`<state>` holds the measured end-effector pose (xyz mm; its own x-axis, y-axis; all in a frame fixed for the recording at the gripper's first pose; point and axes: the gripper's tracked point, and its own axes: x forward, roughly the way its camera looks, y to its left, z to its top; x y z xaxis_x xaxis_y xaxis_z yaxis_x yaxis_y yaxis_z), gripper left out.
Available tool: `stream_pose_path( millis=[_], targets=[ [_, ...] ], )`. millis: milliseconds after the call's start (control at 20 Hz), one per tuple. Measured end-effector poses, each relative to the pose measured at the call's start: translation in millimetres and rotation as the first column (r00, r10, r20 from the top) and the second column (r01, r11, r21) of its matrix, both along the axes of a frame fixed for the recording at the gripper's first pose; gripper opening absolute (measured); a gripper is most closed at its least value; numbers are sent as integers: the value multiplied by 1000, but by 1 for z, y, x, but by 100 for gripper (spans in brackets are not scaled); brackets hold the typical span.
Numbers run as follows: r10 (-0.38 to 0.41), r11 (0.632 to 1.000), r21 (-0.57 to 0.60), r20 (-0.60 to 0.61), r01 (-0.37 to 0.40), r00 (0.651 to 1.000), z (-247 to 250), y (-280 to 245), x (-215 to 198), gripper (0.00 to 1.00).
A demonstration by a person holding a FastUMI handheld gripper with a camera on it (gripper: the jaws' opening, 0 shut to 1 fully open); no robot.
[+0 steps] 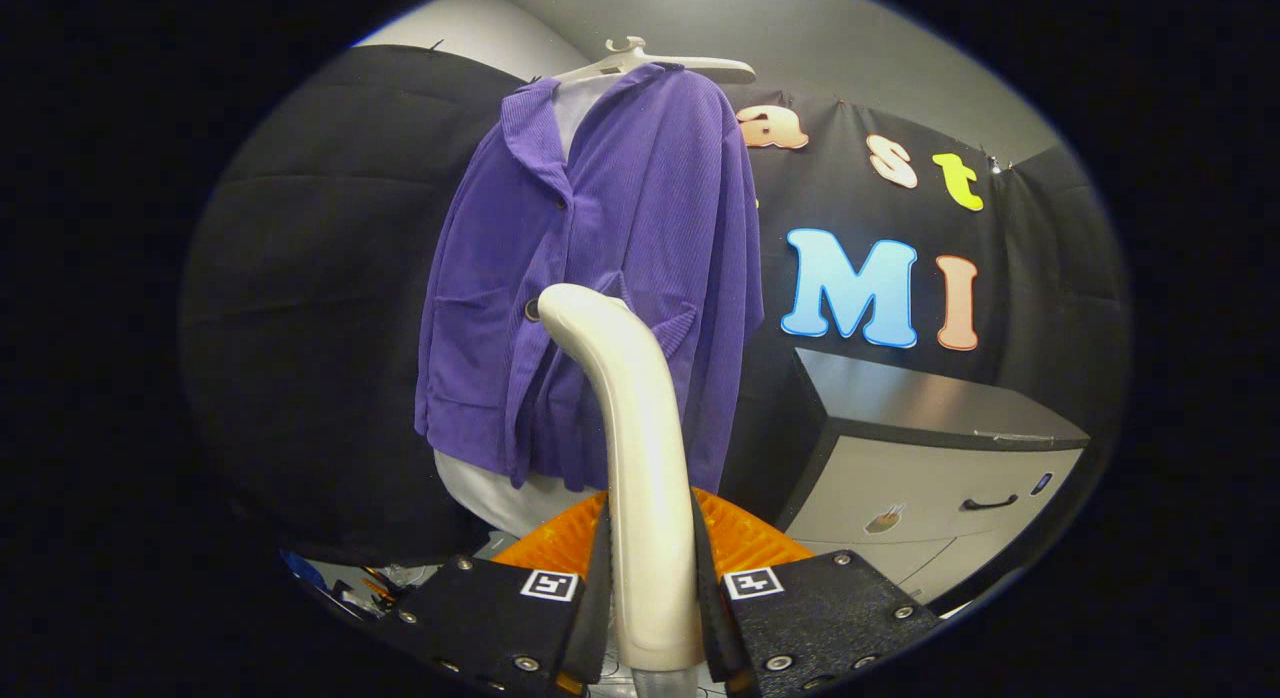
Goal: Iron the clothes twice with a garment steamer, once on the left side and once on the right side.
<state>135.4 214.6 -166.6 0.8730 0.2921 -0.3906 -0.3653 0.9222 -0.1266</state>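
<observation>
Steamer in the grip, head near the jacket.
Your gripper (650, 598) holds the steamer (640, 458) tightly between both fingers; its head is near the middle of the purple jacket (640, 228) on the hanger (650, 63). Choose one side, keep the head close to the cloth, and move slowly down.

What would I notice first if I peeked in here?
The big purple jacket, hanging on a white hanger in front of the black cloth wall, straight beyond the fingers. Next, the pale curved garment steamer standing up between the two fingers, both pressed on its handle, with its head up near the jacket's middle. Off to the side of the jacket stands a grey cabinet with a dark top.
</observation>
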Motion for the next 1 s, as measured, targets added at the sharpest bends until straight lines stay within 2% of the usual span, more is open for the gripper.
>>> stream_pose_path(
  millis=[600, 750, 1000],
  targets=[
    [-33, 999, -23, -157, 30, 987, -74, -10, -39, 39],
    [-32, 999, 1, -148, 33, 989, -62, -9, -41, 39],
    [4, 998, 56, -30, -2, 1000, 1, 6, -39, 38]
  ],
)
